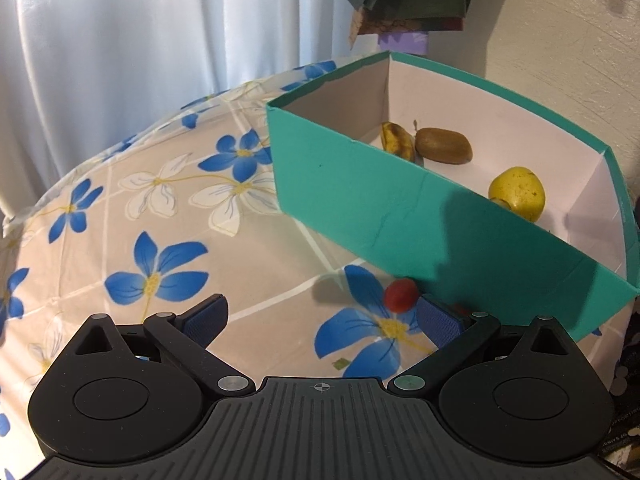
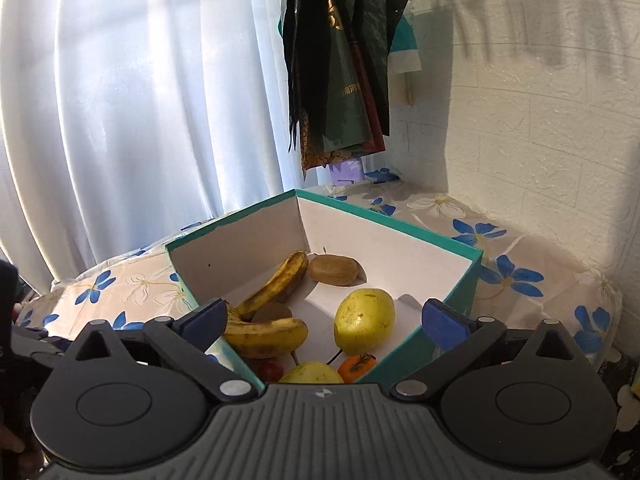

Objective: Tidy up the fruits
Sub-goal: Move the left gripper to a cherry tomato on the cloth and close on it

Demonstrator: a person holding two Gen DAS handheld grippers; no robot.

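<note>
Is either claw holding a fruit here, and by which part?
Nothing is held. Left claw is open near the red fruit; right claw is open over the box.

Both of our handheld rigs look the same: the matte black plastic left claw (image 1: 320, 316) and its twin, the right claw (image 2: 324, 320), each have a ribbed grey base with a little crosshair mark, two round black housings, silver pivot screws, angled link arms and textured blue rubber fingertips (image 2: 440, 322).
</note>
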